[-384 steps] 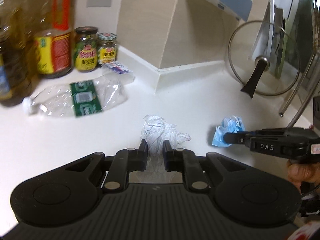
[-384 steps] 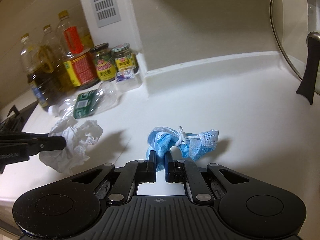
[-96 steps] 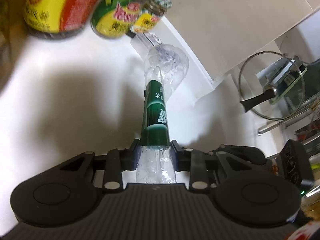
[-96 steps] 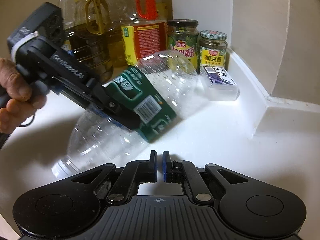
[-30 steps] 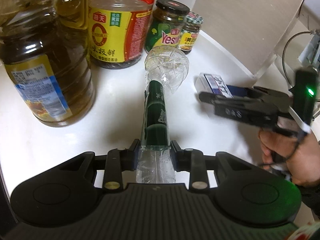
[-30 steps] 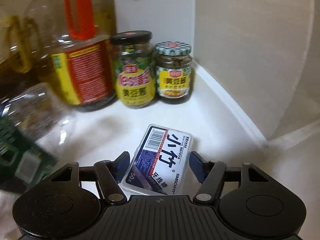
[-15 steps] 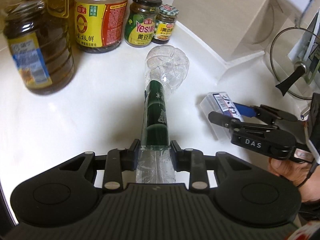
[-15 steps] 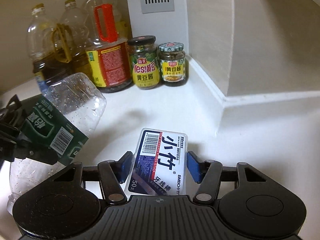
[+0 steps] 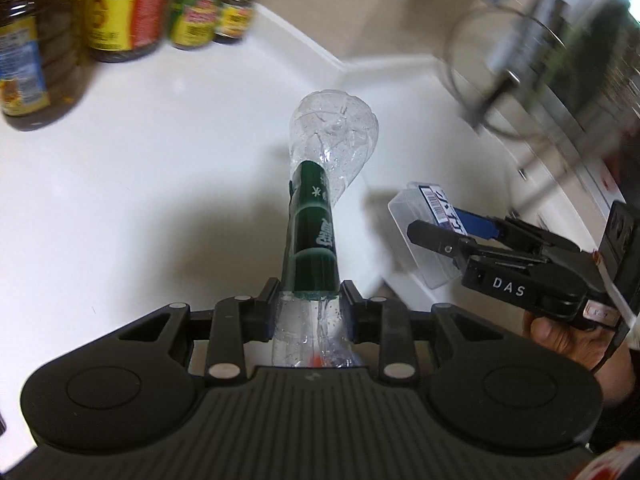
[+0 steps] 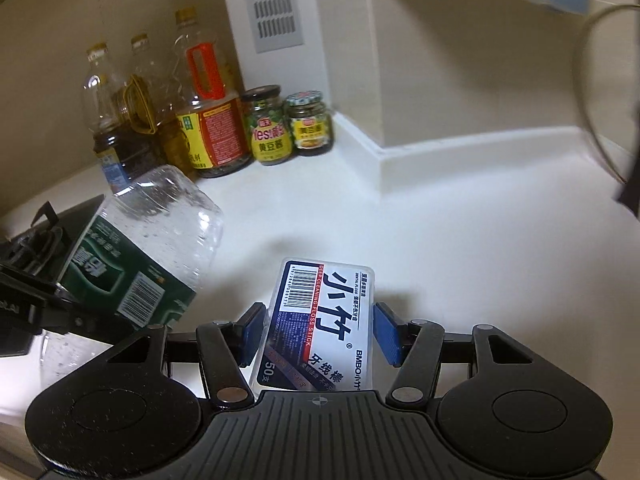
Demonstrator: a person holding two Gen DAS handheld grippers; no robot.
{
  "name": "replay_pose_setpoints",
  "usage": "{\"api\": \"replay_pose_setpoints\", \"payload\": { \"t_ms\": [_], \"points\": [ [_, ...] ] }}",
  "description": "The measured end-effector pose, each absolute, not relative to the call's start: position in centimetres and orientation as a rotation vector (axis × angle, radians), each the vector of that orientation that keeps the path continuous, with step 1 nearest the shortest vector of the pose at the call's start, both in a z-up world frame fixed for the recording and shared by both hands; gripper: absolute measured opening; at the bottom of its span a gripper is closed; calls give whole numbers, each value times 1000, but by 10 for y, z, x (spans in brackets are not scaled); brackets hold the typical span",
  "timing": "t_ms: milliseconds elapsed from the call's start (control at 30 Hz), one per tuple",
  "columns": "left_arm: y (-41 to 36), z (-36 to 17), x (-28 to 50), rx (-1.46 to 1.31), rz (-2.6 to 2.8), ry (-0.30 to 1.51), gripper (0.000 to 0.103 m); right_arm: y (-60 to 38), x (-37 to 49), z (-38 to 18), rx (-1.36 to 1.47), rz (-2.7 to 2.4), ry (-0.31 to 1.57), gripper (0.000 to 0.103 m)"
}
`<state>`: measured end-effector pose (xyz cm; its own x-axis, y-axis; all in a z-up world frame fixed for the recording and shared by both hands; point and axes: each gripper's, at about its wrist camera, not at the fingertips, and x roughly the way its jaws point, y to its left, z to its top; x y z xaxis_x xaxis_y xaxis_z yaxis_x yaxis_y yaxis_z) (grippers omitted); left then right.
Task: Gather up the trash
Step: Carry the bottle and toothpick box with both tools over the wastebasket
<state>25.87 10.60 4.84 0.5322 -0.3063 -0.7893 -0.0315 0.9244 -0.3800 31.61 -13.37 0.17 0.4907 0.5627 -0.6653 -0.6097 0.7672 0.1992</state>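
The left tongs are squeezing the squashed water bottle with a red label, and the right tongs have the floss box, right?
Almost. The label is green, not red, as the right wrist view shows. The left tongs are squeezing the squashed water bottle, and the right tongs have the floss box.

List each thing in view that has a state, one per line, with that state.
Left gripper: shut on the plastic bottle.
Plastic bottle: empty, squashed, held off the counter.
Right gripper: shut on the floss box.
Floss box: lid closed, lifted clear.
Two sauce jars: upright, lids on.
Oil bottles: upright, capped.
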Motion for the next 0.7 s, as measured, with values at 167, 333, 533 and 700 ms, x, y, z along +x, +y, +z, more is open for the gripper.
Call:
{"api": "replay_pose_setpoints", "payload": {
  "t_ms": [167, 333, 533, 700],
  "points": [
    [86, 42, 221, -310, -302, 1053, 28, -157, 253, 7, -46, 636, 820, 58],
    [64, 22, 194, -262, -349, 1126, 28, -167, 207, -8, -69, 604, 901, 58],
    [42, -7, 174, -251, -331, 1193, 28, -174, 181, -46, -124, 649, 992, 58],
    [30, -30, 172, -249, -275, 1230, 28, -180, 182, -67, -158, 675, 1026, 58]
  ]
}}
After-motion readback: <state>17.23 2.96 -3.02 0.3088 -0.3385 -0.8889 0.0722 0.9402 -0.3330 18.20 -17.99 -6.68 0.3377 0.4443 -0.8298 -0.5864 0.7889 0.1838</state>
